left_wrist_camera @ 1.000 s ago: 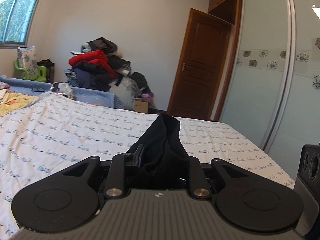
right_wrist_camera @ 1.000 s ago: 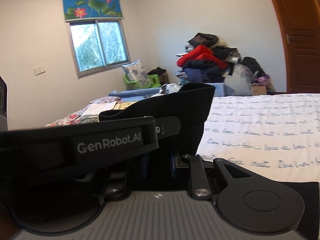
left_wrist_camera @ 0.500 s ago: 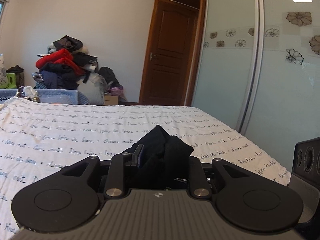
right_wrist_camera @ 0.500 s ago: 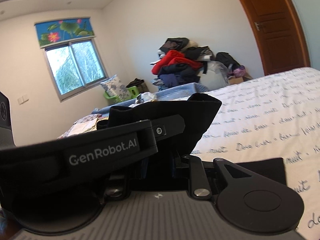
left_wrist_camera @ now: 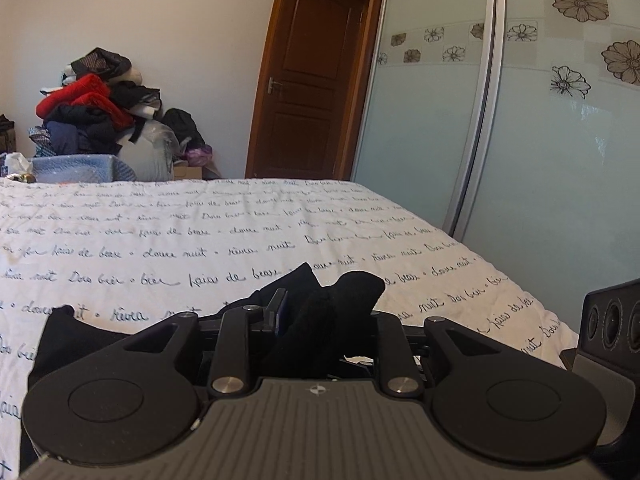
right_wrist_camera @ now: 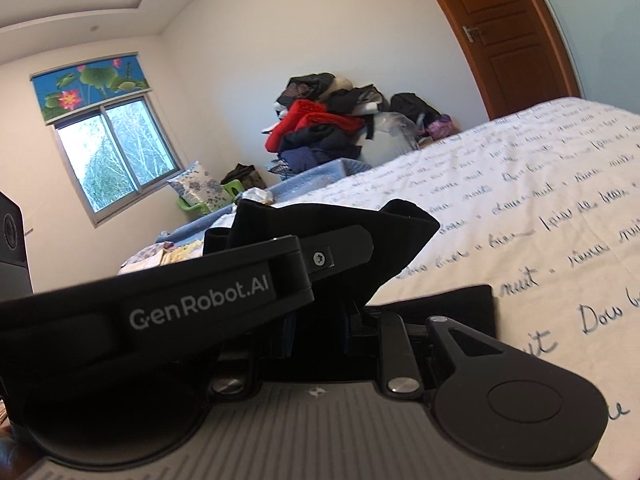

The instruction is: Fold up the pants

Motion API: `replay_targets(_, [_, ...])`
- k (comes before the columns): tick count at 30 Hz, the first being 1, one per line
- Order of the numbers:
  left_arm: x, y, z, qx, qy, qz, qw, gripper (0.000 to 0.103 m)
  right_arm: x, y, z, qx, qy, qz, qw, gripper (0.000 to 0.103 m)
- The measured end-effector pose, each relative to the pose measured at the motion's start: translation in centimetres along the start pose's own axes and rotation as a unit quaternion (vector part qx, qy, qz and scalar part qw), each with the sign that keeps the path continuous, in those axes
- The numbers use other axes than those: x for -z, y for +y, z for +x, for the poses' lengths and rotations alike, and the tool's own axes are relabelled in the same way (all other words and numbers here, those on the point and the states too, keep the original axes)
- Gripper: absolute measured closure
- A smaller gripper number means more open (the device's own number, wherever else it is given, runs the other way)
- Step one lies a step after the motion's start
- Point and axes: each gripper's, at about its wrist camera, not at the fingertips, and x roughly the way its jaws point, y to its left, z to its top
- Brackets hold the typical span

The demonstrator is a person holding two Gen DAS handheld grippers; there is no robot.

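The black pants (left_wrist_camera: pixel 340 300) are bunched up between the fingers of my left gripper (left_wrist_camera: pixel 316 316), which is shut on them just above the bed. Another flap of the pants (left_wrist_camera: pixel 68 340) lies on the cover at lower left. In the right wrist view my right gripper (right_wrist_camera: pixel 316 328) is shut on a broad fold of the same pants (right_wrist_camera: pixel 360 220), and a strip of the pants (right_wrist_camera: pixel 460 308) rests on the bed below it. The left gripper's body (right_wrist_camera: pixel 200 304) crosses close in front of the right one. The right gripper's housing (left_wrist_camera: pixel 612 320) shows at the left view's right edge.
A white bed cover (left_wrist_camera: pixel 200 240) with script print stretches ahead. A pile of clothes (left_wrist_camera: pixel 92 108) sits beyond the bed's far end, beside a brown door (left_wrist_camera: pixel 304 92). A sliding wardrobe (left_wrist_camera: pixel 540 140) runs along the right. A window (right_wrist_camera: pixel 116 152) is on the far wall.
Both grippers have sunk toward the bed with the pants still held. The left view swung toward the door and wardrobe, the right view rolled, and more black fabric now lies on the cover.
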Motion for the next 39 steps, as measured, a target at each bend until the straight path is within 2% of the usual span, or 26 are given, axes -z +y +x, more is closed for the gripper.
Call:
replay_targets(15, [1.3, -1.2, 2.3, 0.022, 0.031, 0.005, 0.9993, 0.075, 1.0, -3.3, -0.7, 0.013, 0.01, 0.029, 0.999, 0.081])
replay_targets(28, [2.7, -1.6, 4.1, 0.044, 0.076, 0.006, 0.9961, 0.075, 2.0, -4.6, -1.0, 0.041, 0.05, 0.041, 0.997, 0.081])
replay_targets(32, [3.3, -1.9, 4.2, 0.05, 0.083, 0.007, 0.9953, 0.066, 2.4, -4.9, -1.5, 0.055, 0.066, 0.041, 0.995, 0.076])
replay_targets(36, [3.2, -2.1, 4.1, 0.067, 0.091, 0.006, 0.9936, 0.044, 2.6, -5.2, -2.4, 0.068, 0.074, 0.028, 0.995, 0.075])
replay_targets(39, [2.7, -1.9, 3.7, 0.089, 0.099, -0.007, 0.9911, 0.039, 2.7, -5.9, -3.3, 0.087, 0.079, 0.028, 0.993, 0.075])
